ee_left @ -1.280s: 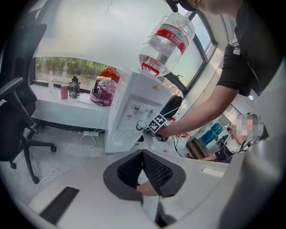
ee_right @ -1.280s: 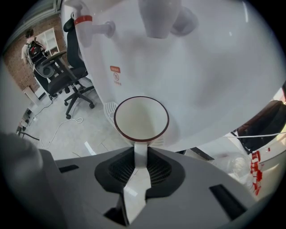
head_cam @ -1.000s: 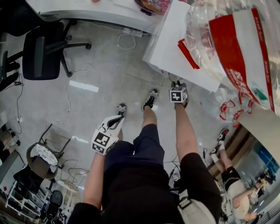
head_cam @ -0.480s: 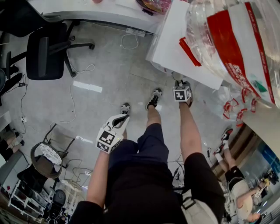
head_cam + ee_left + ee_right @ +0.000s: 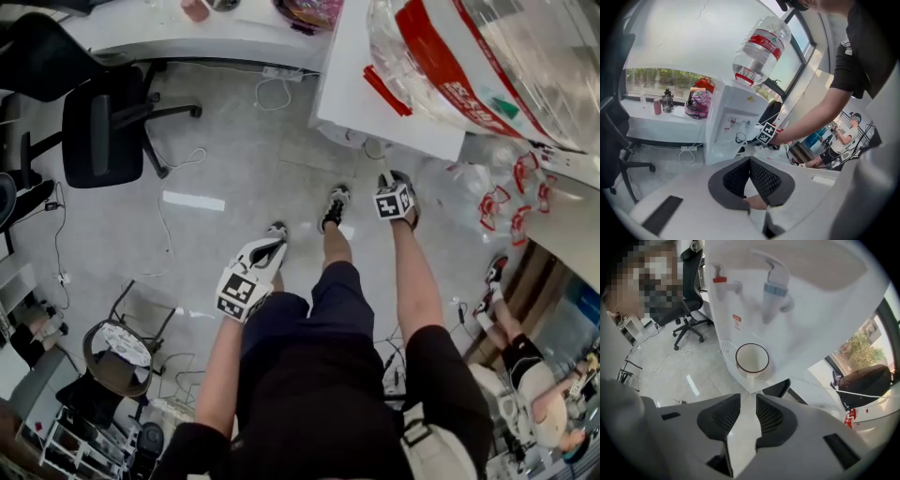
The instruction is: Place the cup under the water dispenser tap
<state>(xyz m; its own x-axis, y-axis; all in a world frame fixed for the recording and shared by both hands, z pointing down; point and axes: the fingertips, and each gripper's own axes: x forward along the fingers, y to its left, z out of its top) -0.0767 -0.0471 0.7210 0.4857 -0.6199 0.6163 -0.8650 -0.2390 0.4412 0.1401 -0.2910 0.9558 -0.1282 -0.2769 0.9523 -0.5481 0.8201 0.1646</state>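
The white cup with a dark red rim (image 5: 752,357) stands upright on the drip tray (image 5: 727,348) of the white water dispenser (image 5: 825,310), below the taps. It looks nearer the blue-handled tap (image 5: 776,291) than the red-handled tap (image 5: 724,284), though from here I cannot tell whether it sits squarely under either spout.

The right claw (image 5: 748,395) hangs just short of the cup and points steeply down. Its jaws have just been opening and stand apart with nothing between them. The cup is free of the pads.

I judge the step in hand to be letting go and clearing away. To do it well, the claw should draw straight back and up, jaws kept wide, so that neither pad clips the rim or the cup's small handle. If the cup proves off-centre, a light nudge at its base would be safer than a fresh grasp.

The left claw (image 5: 750,158) is held low at the person's side, tips together on nothing.

By my count there are one cup, two taps, one clear water bottle with a red label (image 5: 761,44) upended on the dispenser, two claws and one black office chair (image 5: 103,131).
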